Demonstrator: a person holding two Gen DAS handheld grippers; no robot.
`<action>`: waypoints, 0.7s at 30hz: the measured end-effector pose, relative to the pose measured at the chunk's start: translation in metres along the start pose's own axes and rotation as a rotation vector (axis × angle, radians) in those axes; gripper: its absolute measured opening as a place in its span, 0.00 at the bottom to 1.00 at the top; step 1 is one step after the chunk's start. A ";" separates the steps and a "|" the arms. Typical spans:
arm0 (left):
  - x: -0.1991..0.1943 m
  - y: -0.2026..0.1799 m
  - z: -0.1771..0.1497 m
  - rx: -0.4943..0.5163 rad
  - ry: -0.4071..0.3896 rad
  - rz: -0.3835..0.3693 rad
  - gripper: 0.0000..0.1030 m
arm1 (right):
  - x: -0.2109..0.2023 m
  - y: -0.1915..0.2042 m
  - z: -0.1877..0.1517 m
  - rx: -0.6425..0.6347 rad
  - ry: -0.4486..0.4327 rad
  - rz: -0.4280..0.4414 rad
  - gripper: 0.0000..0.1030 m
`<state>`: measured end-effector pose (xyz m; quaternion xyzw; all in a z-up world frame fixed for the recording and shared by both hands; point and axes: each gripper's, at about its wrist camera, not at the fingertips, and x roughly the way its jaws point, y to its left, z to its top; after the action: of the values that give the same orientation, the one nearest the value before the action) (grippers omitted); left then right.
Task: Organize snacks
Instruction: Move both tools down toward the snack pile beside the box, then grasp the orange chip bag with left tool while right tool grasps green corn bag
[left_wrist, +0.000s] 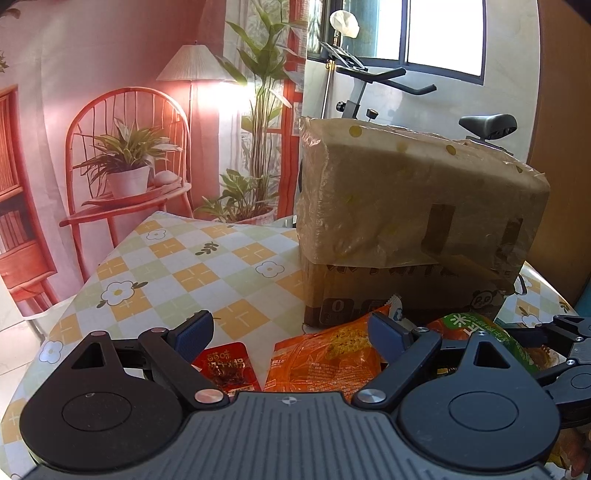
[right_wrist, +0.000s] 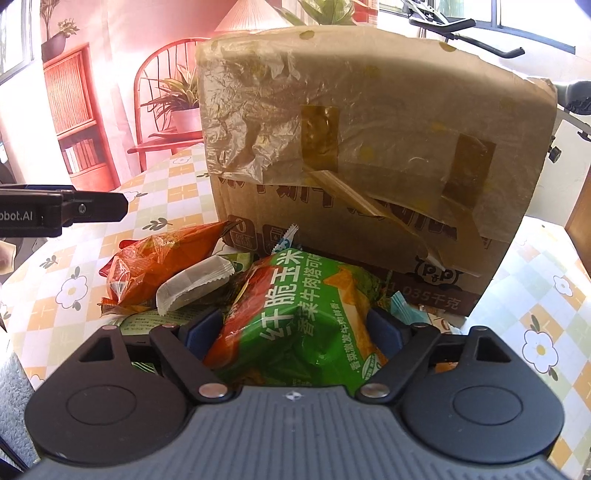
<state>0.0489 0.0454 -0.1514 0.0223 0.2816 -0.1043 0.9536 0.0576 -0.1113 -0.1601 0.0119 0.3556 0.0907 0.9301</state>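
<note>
Right wrist view: right gripper (right_wrist: 295, 332) jaws around one green snack bag (right_wrist: 295, 317); left gripper (left_wrist: 291, 332) jaws wide, empty.

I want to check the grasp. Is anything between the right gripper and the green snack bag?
Nothing visible. The green snack bag already sits between the fingers of the right gripper, in front of the cardboard box.

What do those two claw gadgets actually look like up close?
Both look alike. The left gripper and the right gripper each have a grey ribbed body, two round black discs, black link arms with silver pivot pins, and blue padded fingertips. Seen side-on from the right wrist camera, the left one bears white lettering ending "bot.AI".
</note>
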 end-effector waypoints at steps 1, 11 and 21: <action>0.000 0.000 0.000 0.002 0.000 0.000 0.89 | -0.003 0.000 -0.001 0.003 -0.002 0.001 0.82; 0.003 -0.002 -0.005 0.017 0.009 -0.016 0.89 | -0.005 -0.003 -0.002 0.024 -0.022 0.004 0.79; 0.000 -0.002 -0.007 0.048 -0.008 -0.051 0.90 | -0.008 -0.005 -0.004 0.040 -0.030 0.007 0.79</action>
<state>0.0448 0.0446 -0.1575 0.0377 0.2758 -0.1353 0.9509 0.0503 -0.1178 -0.1585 0.0332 0.3435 0.0866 0.9346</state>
